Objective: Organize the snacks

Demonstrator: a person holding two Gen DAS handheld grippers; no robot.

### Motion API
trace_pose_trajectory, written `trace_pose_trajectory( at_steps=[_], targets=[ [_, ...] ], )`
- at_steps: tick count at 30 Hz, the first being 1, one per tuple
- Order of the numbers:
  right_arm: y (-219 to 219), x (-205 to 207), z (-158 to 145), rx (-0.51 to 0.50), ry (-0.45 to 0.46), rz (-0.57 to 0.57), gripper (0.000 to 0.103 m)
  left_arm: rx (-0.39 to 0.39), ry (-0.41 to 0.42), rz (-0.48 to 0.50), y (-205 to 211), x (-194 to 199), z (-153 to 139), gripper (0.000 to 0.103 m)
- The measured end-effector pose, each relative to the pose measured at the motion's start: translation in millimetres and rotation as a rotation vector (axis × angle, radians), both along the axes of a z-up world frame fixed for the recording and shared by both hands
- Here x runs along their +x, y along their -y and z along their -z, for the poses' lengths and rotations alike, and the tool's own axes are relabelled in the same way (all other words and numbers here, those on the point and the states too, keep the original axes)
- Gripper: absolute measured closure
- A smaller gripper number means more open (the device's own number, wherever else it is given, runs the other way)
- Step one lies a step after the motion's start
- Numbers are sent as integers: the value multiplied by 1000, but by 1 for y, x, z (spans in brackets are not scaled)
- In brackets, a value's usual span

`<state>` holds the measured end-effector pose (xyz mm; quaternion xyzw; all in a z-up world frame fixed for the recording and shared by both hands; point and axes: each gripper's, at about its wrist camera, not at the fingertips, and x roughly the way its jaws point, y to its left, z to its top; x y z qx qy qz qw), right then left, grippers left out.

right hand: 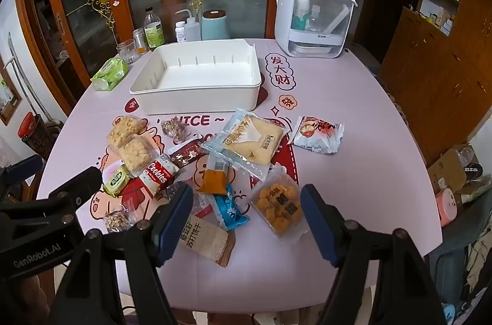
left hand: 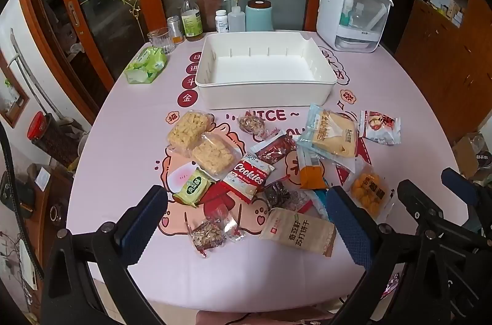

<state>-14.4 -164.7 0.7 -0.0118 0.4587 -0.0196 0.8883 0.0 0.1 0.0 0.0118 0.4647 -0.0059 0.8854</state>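
Note:
A white bin (left hand: 264, 96) (right hand: 196, 102) stands with nothing in it at the back of the pink table. In front of it lies a loose heap of several snack packs: a Cookies pack (left hand: 249, 176) (right hand: 160, 172), two rice-crisp packs (left hand: 189, 128), a toast pack (left hand: 332, 132) (right hand: 249, 137), a beige cracker pack (left hand: 299, 231) (right hand: 204, 239) and a pack of yellow balls (left hand: 369, 191) (right hand: 278, 206). My left gripper (left hand: 246, 220) hovers open over the near side of the heap. My right gripper (right hand: 247, 220) hovers open above the yellow-ball pack, holding nothing.
A green tissue pack (left hand: 146, 65), a glass (left hand: 160, 40), bottles (left hand: 192, 20) and a teal canister (left hand: 259, 16) line the table's back edge. A white lidded box (left hand: 353, 14) stands at the back right. A red-and-white pack (right hand: 318, 132) lies apart on the right. The table's near edge is just below the grippers.

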Motion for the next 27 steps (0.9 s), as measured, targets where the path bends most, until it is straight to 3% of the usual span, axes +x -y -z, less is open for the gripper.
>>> trace_pose_trajectory(
  at_steps=[27],
  targets=[
    [0, 1, 0, 5, 0, 0, 30, -9, -5, 0, 0, 0, 0, 1]
  ],
)
